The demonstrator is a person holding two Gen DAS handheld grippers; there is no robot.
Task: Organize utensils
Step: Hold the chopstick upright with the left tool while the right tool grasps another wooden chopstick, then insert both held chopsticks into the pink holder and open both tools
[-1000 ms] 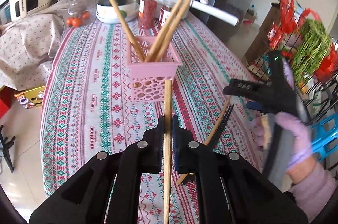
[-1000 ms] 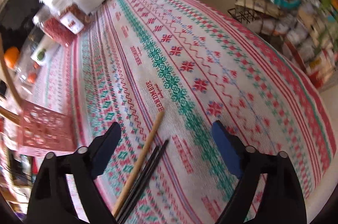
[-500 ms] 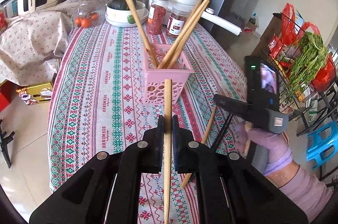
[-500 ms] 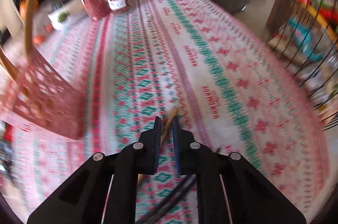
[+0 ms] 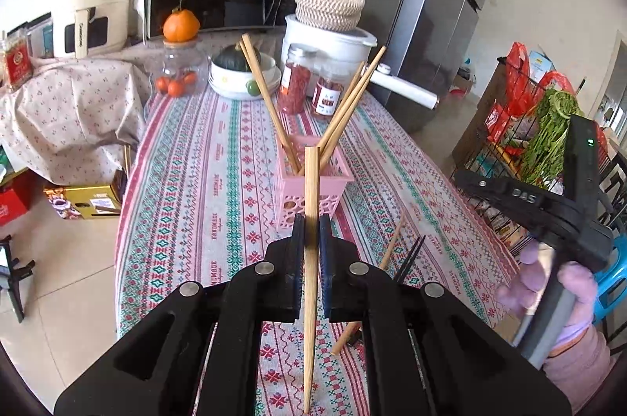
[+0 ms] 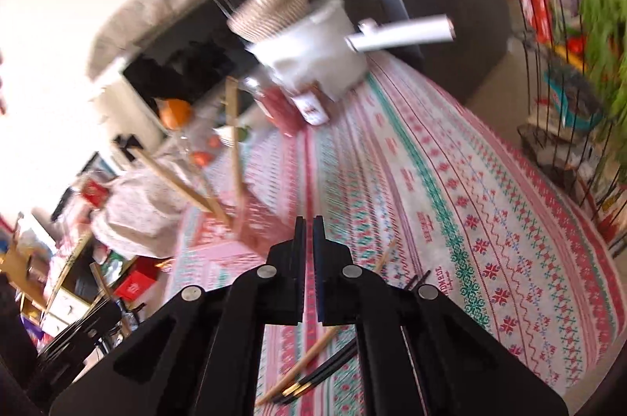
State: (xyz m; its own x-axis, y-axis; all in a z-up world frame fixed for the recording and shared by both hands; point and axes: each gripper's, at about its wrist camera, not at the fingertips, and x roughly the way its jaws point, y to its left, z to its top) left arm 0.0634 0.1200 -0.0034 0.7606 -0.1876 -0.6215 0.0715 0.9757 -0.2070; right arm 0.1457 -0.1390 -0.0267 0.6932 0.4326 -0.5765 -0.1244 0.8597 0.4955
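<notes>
Chopstick in my left claw, holder dead ahead.

The wooden chopstick (image 5: 311, 220) is pinched in my left gripper (image 5: 310, 231), its long axis running along the fingers, blunt end toward the pink holder (image 5: 313, 192) just beyond, where other chopsticks (image 5: 348, 110) lean. My right gripper (image 6: 308, 239) has just been closing and is now shut on nothing; a wooden chopstick (image 6: 313, 353) and a dark pair (image 6: 329, 369) lie on the tablecloth (image 6: 470, 220) beneath it. The left is nearer the holder.
</notes>
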